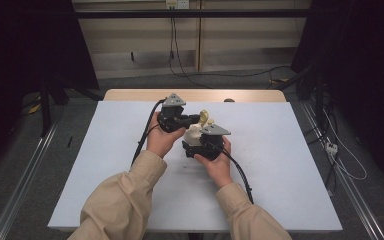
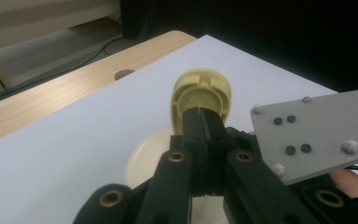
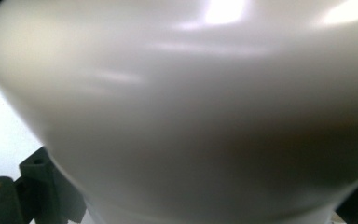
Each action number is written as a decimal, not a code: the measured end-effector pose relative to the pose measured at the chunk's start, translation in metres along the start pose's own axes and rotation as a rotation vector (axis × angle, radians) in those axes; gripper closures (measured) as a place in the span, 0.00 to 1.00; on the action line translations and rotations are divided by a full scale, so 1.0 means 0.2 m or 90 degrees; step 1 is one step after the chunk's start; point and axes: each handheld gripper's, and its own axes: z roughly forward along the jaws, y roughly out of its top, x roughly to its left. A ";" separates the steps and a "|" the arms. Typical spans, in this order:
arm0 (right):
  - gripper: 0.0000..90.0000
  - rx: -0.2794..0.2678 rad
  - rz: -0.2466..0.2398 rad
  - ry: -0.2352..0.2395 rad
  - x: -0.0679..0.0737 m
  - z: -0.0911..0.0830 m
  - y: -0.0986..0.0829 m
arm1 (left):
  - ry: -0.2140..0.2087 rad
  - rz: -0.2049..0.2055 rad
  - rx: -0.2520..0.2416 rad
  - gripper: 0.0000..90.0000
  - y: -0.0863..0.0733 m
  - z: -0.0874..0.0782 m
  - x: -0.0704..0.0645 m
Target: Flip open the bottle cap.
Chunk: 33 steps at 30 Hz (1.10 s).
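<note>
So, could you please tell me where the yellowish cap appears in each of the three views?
High view: yellowish cap at centre, just past the left tool.
Left gripper view: cap at centre, pinched at the jaw tips.
Right gripper view: I cannot make it out.
Shared landmark: the cream bottle.

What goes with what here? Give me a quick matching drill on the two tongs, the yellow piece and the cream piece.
Things:
1. left tongs
2. right tongs
3. yellow lid
4. cream body

States:
A. close up against the right camera, pale and glossy
B. jaws together, pinching the yellow part's edge
C. round, held up on edge above the white table
D. lower of the two in the high view, against the pale piece

Pairs: 1-B, 2-D, 3-C, 4-A
</note>
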 end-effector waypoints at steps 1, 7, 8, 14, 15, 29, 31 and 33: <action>0.04 0.000 0.000 0.000 0.00 0.00 0.00 | 0.000 0.000 0.000 1.00 0.00 0.00 0.00; 0.04 -0.001 -0.001 -0.001 0.00 0.00 0.00 | -0.003 -0.004 0.002 1.00 0.00 0.02 0.00; 0.04 0.000 0.000 -0.001 0.00 0.00 0.00 | -0.003 -0.005 0.002 1.00 0.00 0.02 0.00; 0.04 -0.001 -0.001 -0.002 0.00 0.00 0.00 | -0.003 -0.008 -0.001 1.00 0.00 0.02 0.00; 0.04 -0.001 -0.001 -0.002 0.00 0.00 0.00 | -0.003 -0.008 -0.001 1.00 0.00 0.02 0.00; 0.01 0.015 0.024 0.005 0.00 -0.02 0.00 | 0.014 -0.010 -0.002 0.81 0.01 -0.02 0.00; 0.02 0.015 0.021 0.005 0.00 -0.02 0.00 | 0.016 -0.012 -0.003 0.74 0.01 -0.02 0.00; 0.01 0.016 0.023 0.008 -0.01 -0.03 0.00 | 0.015 -0.017 0.002 0.68 0.01 -0.01 0.00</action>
